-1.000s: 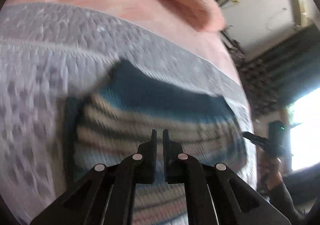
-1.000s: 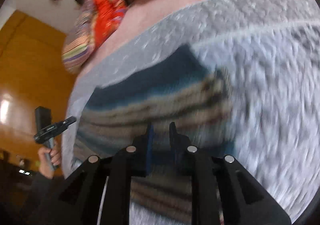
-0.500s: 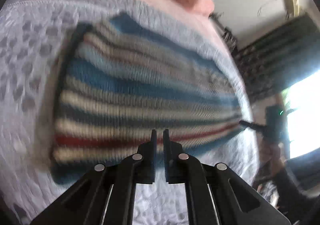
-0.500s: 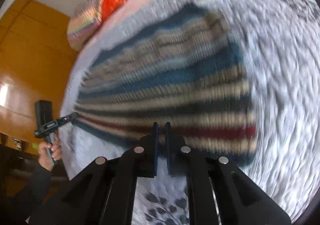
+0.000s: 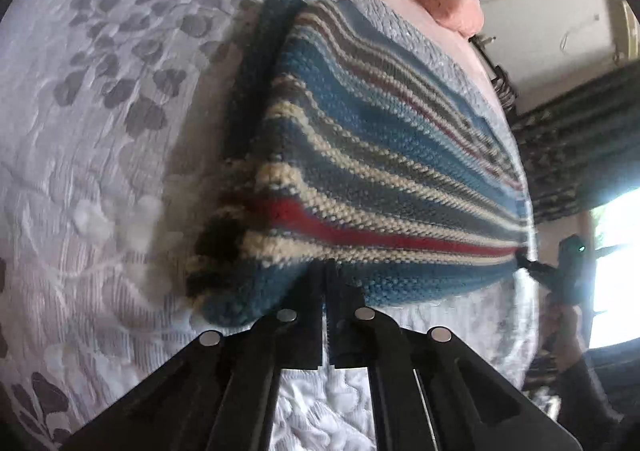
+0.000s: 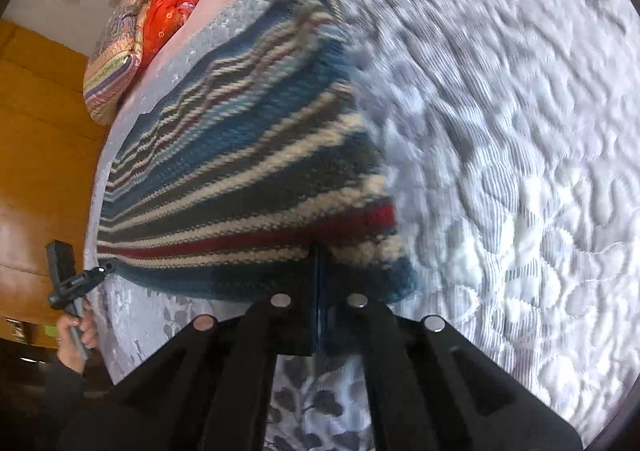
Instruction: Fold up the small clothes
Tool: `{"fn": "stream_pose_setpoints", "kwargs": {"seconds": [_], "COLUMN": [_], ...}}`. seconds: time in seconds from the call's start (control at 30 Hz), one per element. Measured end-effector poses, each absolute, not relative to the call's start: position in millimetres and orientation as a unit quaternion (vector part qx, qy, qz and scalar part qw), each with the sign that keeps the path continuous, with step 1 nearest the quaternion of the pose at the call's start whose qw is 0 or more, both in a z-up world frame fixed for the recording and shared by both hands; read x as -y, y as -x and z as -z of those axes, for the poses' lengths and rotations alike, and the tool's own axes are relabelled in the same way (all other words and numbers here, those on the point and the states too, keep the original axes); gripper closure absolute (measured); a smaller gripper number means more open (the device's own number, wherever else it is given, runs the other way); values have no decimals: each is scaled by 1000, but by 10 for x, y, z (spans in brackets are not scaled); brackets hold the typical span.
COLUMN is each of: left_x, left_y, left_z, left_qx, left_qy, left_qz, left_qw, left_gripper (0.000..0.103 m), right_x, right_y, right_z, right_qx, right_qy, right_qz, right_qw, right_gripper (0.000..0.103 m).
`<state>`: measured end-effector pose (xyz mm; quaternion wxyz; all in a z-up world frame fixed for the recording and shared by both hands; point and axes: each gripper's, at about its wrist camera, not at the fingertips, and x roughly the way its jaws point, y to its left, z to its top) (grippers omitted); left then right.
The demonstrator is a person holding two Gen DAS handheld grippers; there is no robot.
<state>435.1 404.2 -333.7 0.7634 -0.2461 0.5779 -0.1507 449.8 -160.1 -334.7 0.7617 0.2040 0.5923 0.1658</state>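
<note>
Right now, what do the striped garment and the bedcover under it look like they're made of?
Striped garment: chunky knit, probably wool or acrylic yarn, matte; individual stitches and ribbed rows show. Bedcover: quilted woven fabric, likely cotton or polyester, with raised stitched swirls and a printed grey leaf pattern.

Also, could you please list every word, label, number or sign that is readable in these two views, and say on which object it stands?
None can be read.
The striped knitted garment shows no tag or print.
The quilted bedspread has only leaf and stitch patterns.
A pale mark on the left gripper is too small to read.
</note>
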Motion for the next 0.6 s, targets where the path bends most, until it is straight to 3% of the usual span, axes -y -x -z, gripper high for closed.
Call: {"fn": "stream_pose_setpoints", "kwargs": {"seconds": [0.03,0.1,0.13,0.17,0.2,0.23,0.4,0.6], "left_x": [-4073,-4248,-4342,-4457,-4589,-4675,-5047,-4970], "left_y": [-4325,-4295,-4304,-4313,-4371,-4428,-4804,-5312], "left_z": [3288,3057,2984,2906,2826,2801,2879,3152], "left_qx": [-570,-539,-530,-522,-519,-519,-548,-572], "left_qy": [258,283,287,290,287,286,304,300], "left_qz": [160,174,172,166,150,144,130,146], "left_qw": [764,774,779,785,791,792,769,750], "left_gripper": [86,48,43,34,31,31,29,29], "right_x": [1516,1253,1112,850,709,490,-712,-1855], "right_y": [-4518,-4451,-4395,-4291,-4259,-4189,-3629,-3164], "right_z": [3248,3027,2956,2848,2826,2781,2822,3023], "right_qx": [-585,-568,-562,-554,-551,-545,-490,-408], "right_qy": [-199,-162,-137,-91,-62,-25,149,283], "right_qz": [-170,-177,-182,-187,-189,-192,-239,-276], "right_qw": [768,788,795,806,811,816,825,823], "right_gripper": [91,79,75,64,52,49,40,38]}}
